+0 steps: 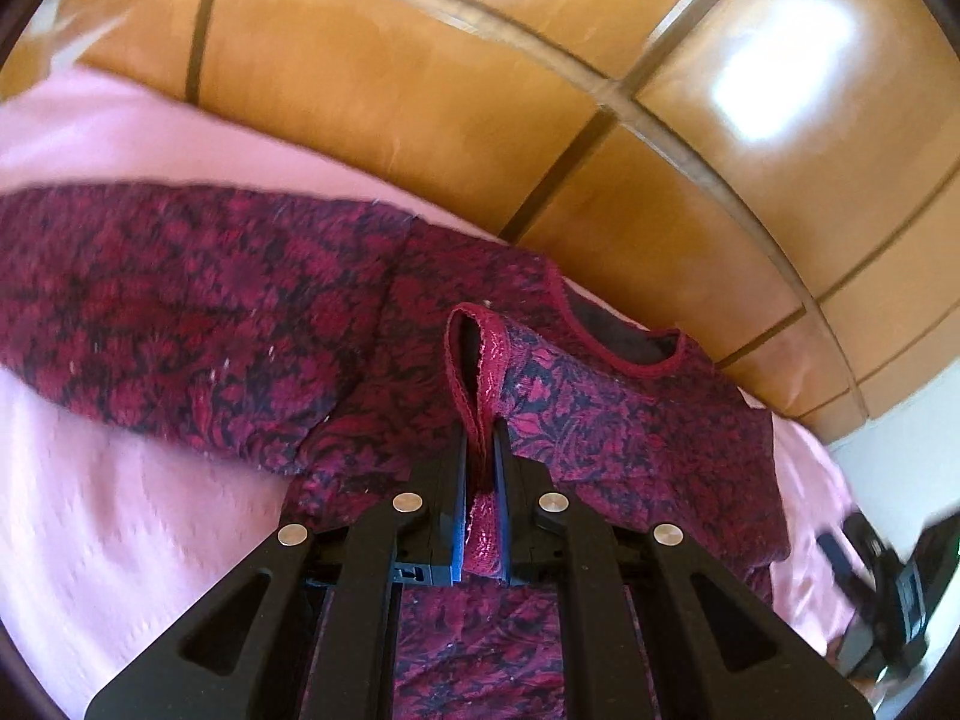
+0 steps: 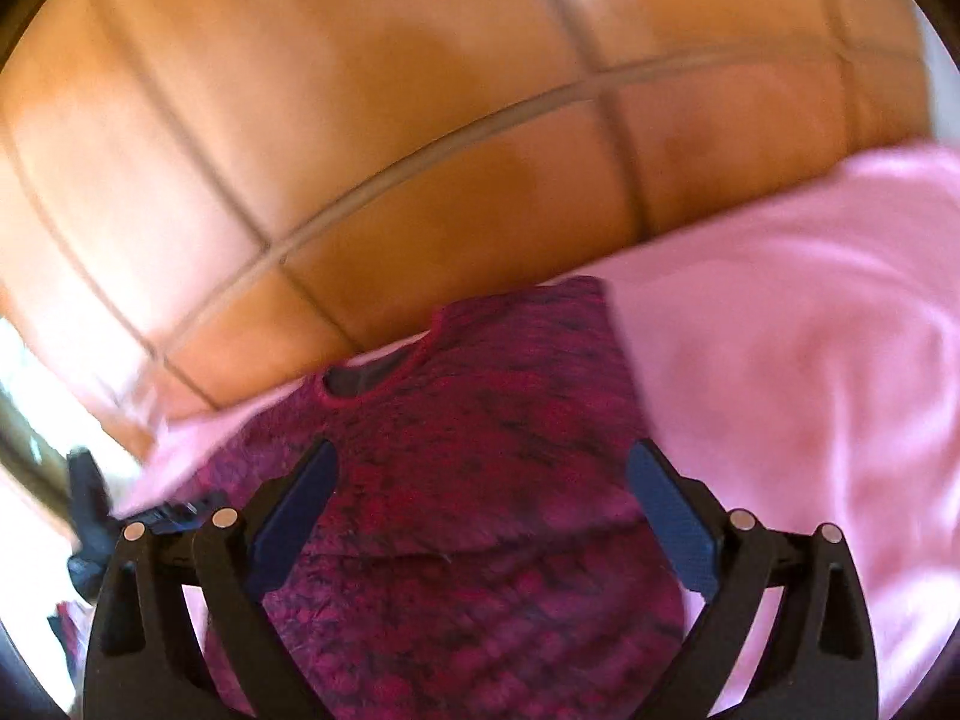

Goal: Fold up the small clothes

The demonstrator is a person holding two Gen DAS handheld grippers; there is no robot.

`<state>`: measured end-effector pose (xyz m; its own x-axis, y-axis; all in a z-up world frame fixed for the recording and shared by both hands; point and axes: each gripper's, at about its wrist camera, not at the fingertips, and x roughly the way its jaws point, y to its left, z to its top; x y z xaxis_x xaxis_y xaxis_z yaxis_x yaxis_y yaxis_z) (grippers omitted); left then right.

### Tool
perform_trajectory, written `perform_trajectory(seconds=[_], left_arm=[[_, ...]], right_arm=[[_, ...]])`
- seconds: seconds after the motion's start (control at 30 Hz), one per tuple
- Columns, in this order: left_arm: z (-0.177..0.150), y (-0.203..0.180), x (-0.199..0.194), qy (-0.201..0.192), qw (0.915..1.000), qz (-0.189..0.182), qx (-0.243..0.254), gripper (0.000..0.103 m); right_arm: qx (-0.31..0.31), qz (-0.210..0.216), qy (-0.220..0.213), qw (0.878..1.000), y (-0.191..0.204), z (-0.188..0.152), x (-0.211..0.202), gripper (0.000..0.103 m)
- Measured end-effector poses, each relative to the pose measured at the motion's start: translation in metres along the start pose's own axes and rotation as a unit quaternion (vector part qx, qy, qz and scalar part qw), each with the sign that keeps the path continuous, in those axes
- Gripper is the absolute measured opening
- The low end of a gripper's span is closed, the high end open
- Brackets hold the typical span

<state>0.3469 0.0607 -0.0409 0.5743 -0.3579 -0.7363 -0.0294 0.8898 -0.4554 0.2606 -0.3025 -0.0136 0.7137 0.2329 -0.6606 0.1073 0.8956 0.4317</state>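
A small red and dark patterned knit sweater (image 1: 198,312) lies on a pink bedspread (image 1: 120,528). My left gripper (image 1: 480,438) is shut on a sleeve cuff (image 1: 474,360) of the sweater and holds it up over the body, just below the neckline (image 1: 624,348). In the right wrist view the sweater (image 2: 480,450) lies spread under my right gripper (image 2: 480,474), which is open and empty above the chest, below the neckline (image 2: 366,384). That view is blurred.
A tan padded leather headboard (image 1: 420,90) stands right behind the sweater. The right gripper shows at the lower right edge of the left wrist view (image 1: 888,588). Bare pink bedspread (image 2: 810,330) stretches to the right of the sweater.
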Motion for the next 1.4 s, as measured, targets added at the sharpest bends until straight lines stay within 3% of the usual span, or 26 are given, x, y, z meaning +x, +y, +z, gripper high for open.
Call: perform_trajectory(seconds=[0.13,0.3,0.43,0.57,0.67,0.7,0.83,0.9,1.0,1.07,1.13,1.23,1.3,1.4], left_arm=[[0.005,-0.006,-0.002,-0.006,0.9997,0.003,0.024,0.007],[0.005,0.008,0.016,0.022,0.9993,0.026,0.015,0.007],[-0.002,0.018,0.038,0.044,0.9974,0.057,0.007,0.016],[-0.006,0.018,0.016,-0.008,0.9959,0.09,-0.008,0.032],[-0.014,0.008,-0.009,-0.066,0.9935,0.092,0.009,0.033],[-0.016,0.001,-0.01,-0.069,0.9936,0.086,0.023,0.033],[-0.026,-0.024,0.015,-0.034,0.9911,0.093,0.089,0.033],[-0.029,-0.018,0.039,0.002,0.99,0.113,0.085,0.033],[-0.026,-0.006,0.043,-0.006,0.993,0.097,0.067,0.035],[-0.024,-0.004,0.037,-0.005,0.9937,0.093,0.063,0.035],[-0.026,0.002,0.027,-0.004,0.9936,0.099,0.054,0.045],[-0.032,0.017,0.002,-0.005,0.9964,0.08,0.027,0.045],[-0.036,0.025,-0.014,-0.011,0.9968,0.079,0.011,0.045],[-0.042,0.052,-0.04,-0.019,0.9959,0.088,-0.013,0.045]], right_arm=[[-0.038,-0.033,0.042,0.998,0.019,0.01,0.058,0.089],[-0.026,-0.126,0.084,0.988,-0.013,0.005,0.106,0.083],[-0.056,-0.134,0.056,0.988,-0.013,-0.008,0.105,0.083],[-0.078,-0.159,0.049,0.983,-0.005,-0.013,0.112,0.085],[-0.082,-0.163,0.047,0.982,-0.002,-0.014,0.114,0.086],[-0.082,-0.162,0.046,0.982,0.001,-0.013,0.112,0.086],[-0.087,-0.166,0.044,0.981,0.001,-0.013,0.111,0.087],[-0.088,-0.167,0.043,0.981,0.001,-0.012,0.112,0.087],[-0.092,-0.167,0.043,0.981,0.002,-0.013,0.11,0.088],[-0.093,-0.168,0.043,0.98,0.002,-0.013,0.112,0.088],[-0.094,-0.169,0.042,0.98,0.003,-0.012,0.112,0.088],[-0.098,-0.173,0.042,0.979,0.008,-0.013,0.114,0.09],[-0.104,-0.182,0.042,0.977,0.014,-0.01,0.112,0.099],[-0.107,-0.193,0.024,0.975,0.028,-0.011,0.095,0.101]])
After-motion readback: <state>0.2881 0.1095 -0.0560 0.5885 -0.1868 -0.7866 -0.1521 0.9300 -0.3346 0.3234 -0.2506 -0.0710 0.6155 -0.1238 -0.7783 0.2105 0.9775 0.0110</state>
